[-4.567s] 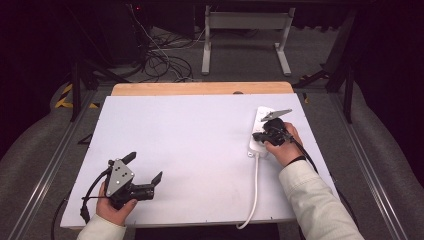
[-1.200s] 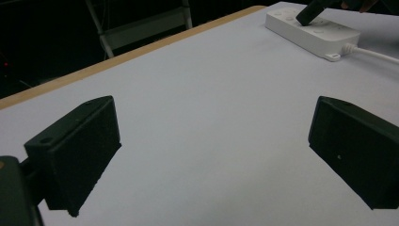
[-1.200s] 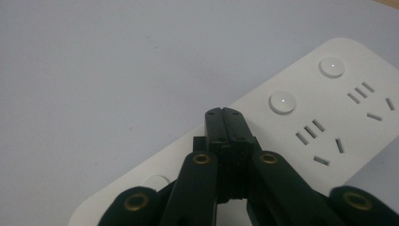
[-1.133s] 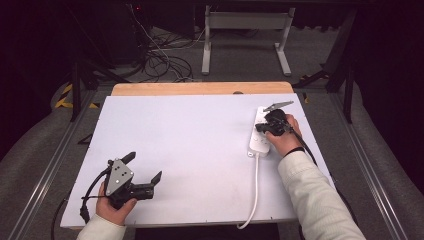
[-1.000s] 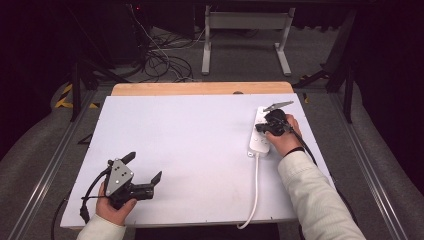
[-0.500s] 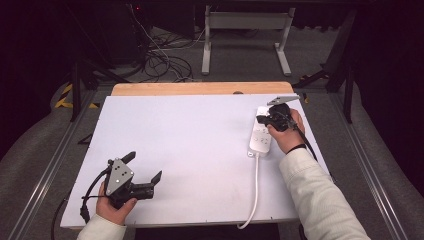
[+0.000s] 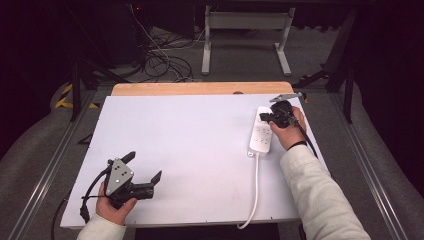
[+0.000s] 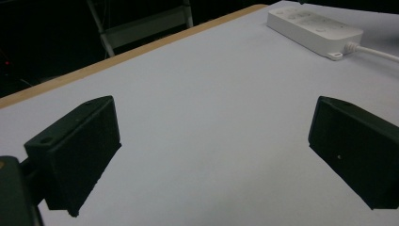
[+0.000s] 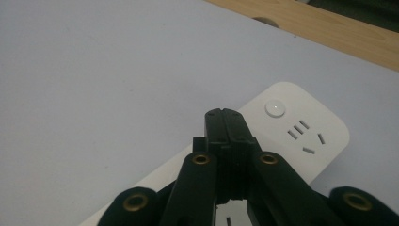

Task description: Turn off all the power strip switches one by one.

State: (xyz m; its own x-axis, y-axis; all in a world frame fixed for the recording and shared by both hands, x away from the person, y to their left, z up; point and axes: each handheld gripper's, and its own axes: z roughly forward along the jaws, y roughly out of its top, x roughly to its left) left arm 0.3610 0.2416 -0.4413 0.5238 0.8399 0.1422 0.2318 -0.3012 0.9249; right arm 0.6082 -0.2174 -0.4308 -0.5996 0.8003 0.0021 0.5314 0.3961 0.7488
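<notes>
A white power strip (image 7: 261, 139) lies along the right side of the white tabletop (image 7: 190, 140), its cord (image 7: 255, 192) running off the front edge. My right gripper (image 7: 263, 118) is shut and hovers over the strip's far end. In the right gripper view the closed jaws (image 9: 226, 125) point at the strip (image 9: 306, 127), just short of its round button (image 9: 275, 108) and a socket (image 9: 301, 134); contact cannot be told. My left gripper (image 7: 145, 166) rests near the front left corner, open and empty. Its view has the jaws (image 8: 216, 150) wide apart, with the strip (image 8: 315, 28) far off.
A wooden strip (image 7: 200, 88) borders the table's far edge. Beyond it are a metal stand (image 7: 245, 22) and loose cables (image 7: 165, 60) on the floor. Rails run along both sides of the table.
My right gripper has slid along the power strip toward its far end. The left gripper has stayed put.
</notes>
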